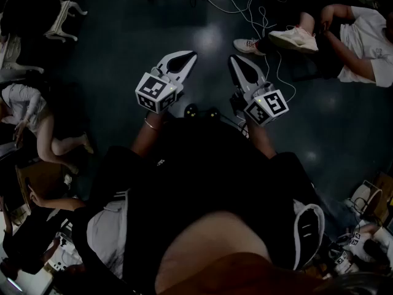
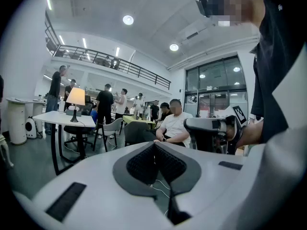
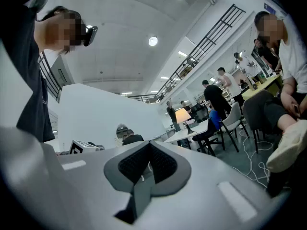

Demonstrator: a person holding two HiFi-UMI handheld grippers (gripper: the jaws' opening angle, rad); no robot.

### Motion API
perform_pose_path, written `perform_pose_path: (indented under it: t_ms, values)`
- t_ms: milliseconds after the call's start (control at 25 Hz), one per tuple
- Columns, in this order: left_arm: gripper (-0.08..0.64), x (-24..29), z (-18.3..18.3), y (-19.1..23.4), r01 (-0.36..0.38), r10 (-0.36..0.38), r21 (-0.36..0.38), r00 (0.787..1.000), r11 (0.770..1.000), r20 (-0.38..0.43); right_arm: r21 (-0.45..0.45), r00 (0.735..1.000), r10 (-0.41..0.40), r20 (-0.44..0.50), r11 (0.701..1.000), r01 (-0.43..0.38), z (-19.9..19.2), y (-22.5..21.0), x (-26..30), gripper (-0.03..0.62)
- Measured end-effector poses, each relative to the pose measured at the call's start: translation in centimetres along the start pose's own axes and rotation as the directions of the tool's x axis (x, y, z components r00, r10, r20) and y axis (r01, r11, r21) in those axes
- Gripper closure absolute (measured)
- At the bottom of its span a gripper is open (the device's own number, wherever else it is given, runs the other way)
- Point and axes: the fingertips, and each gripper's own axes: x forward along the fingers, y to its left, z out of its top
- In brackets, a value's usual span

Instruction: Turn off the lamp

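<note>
Both tongs empty. Left tongs are pressed together with nothing between the pads, and right tongs are the same, tips meeting. I hold both at waist height, pointing forward and angled slightly in toward each other, right tongs about level and left a touch downward. That looks like a carry pose, since nothing is in reach yet.

The lamp is well apart from both tongs, far ahead. It sits left of the left tongs' line and right of the right tongs' line, so roughly straight out between them. The shade glows, so it's on. It stands upright on a white table with chairs near it.

A seated person in a white shirt is ahead, right of the left tongs and closer than the lamp. Cables trail on the floor ahead of the tongs, a trip risk.

My read: approach stage, task not started. Closed tips would probably suit poking a switch. The switch is too small to make out.
</note>
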Motion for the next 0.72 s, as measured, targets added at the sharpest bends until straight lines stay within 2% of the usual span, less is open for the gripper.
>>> perform_pose_path:
  t_ms: [400, 560, 720]
  values:
    - [0.552, 1.4, 0.6, -1.8, -0.014, 0.014, -0.014, 1.000, 1.000, 0.020, -0.006, 1.000, 0.004, 0.005, 1.000, -0.004, 0.8, -1.2, -2.0, 0.592]
    - [0.552, 2.1, 0.2, -3.0, -0.013, 0.013, -0.006, 1.000, 1.000, 0.013, 0.024, 0.999, 0.005, 0.040, 1.000, -0.006, 1.4, -1.8, -3.9, 0.592]
    - [0.552, 2.0, -0.5, -3.7, -0.022, 0.022, 0.002, 1.000, 1.000, -0.002, 0.063, 0.999, -0.028, 0.037, 0.998, 0.026, 0.6, -3.1, -5.2, 0.592]
